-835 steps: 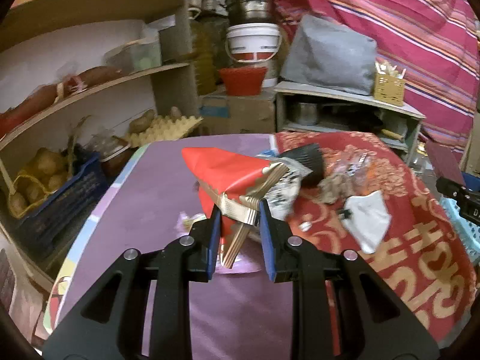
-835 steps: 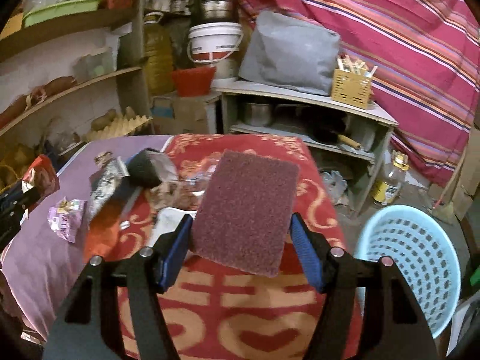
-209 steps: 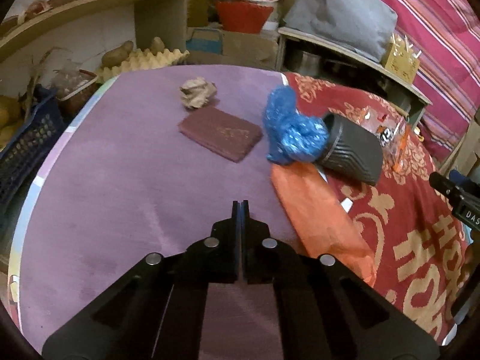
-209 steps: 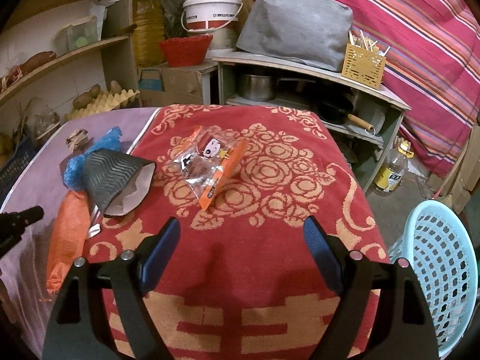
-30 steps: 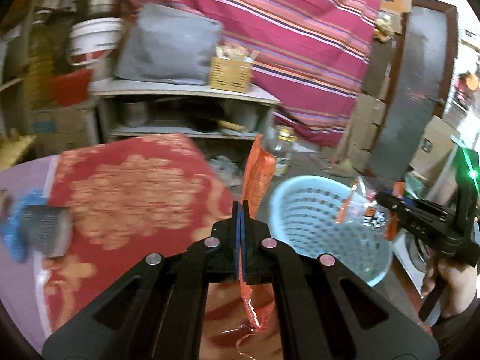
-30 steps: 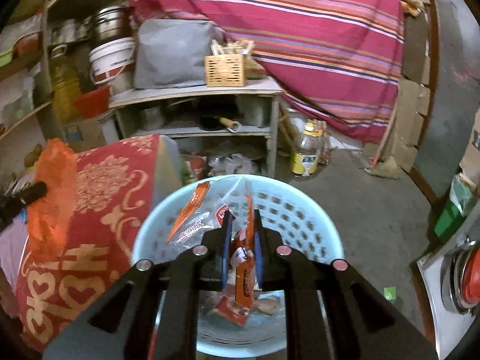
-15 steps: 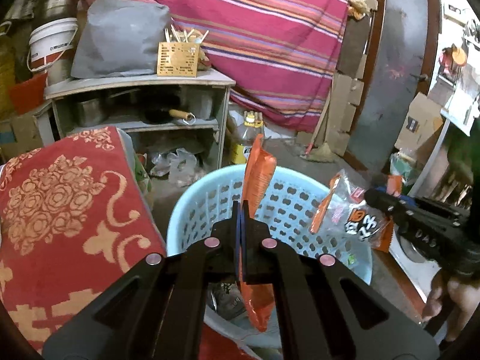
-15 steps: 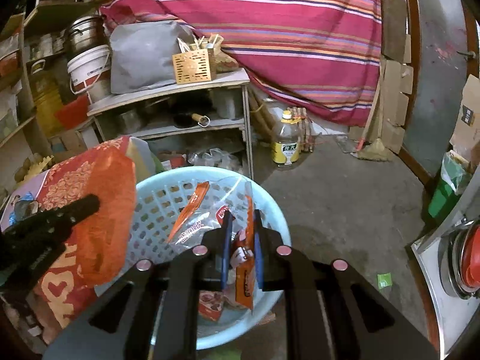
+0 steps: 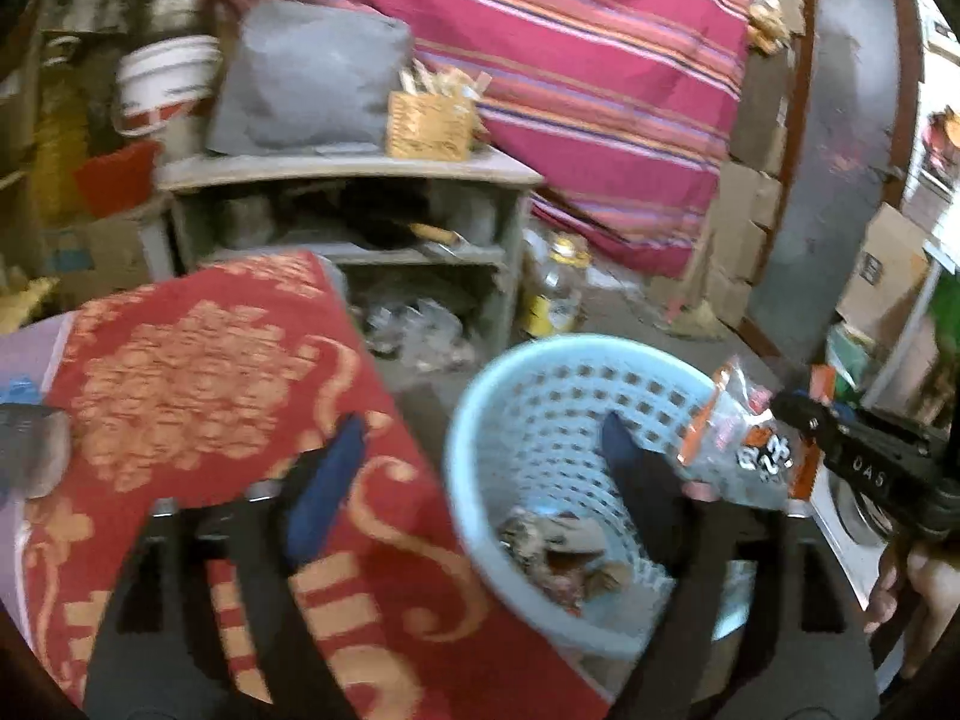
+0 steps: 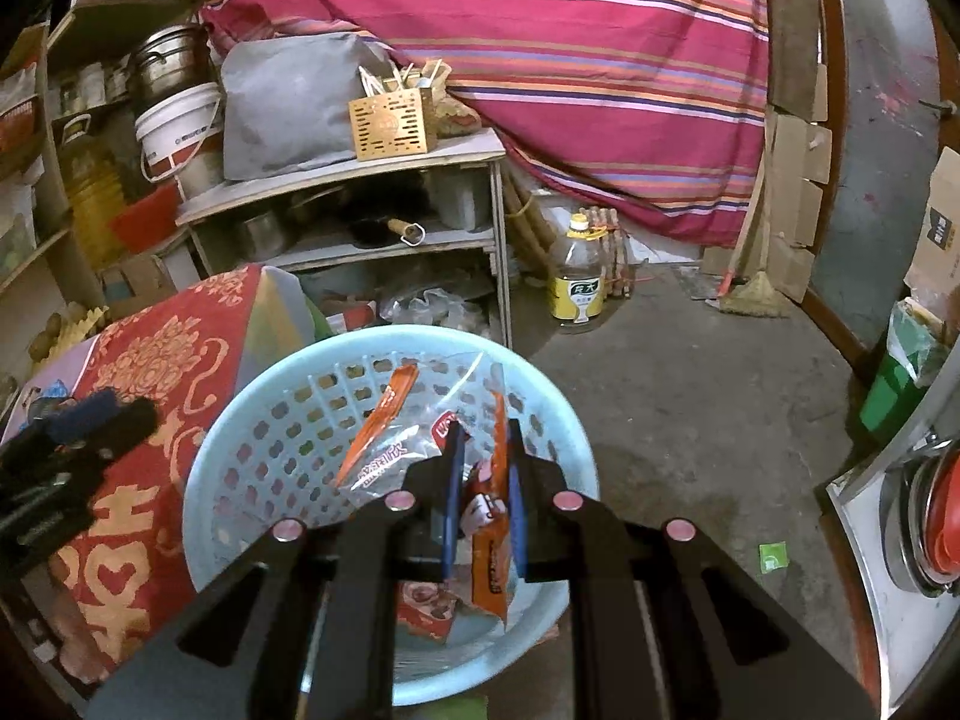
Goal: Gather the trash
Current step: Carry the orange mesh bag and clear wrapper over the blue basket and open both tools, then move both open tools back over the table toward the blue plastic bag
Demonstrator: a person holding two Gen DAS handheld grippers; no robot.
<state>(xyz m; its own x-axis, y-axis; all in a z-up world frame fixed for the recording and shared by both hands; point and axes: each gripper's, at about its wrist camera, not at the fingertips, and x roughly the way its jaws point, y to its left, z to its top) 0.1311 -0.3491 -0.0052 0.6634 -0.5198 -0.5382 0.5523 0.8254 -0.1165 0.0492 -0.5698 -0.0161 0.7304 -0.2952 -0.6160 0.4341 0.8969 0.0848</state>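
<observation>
Trash [image 9: 558,552] lies in the blue basket [image 10: 240,420]; left gripper [image 9: 474,474] just opened, empty, right gripper [image 10: 483,480] clamps a wrapper [image 10: 489,540].

Both wrist views tilt down, close above blue basket [image 9: 480,420] [image 10: 252,420]; shared: basket, shelf [image 9: 360,165] [image 10: 360,171].

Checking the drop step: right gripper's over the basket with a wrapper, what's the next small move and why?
Probably open the right gripper. It is pinched on the clear snack wrapper, which hangs over the blue basket; the left gripper is already open and empty.
</observation>
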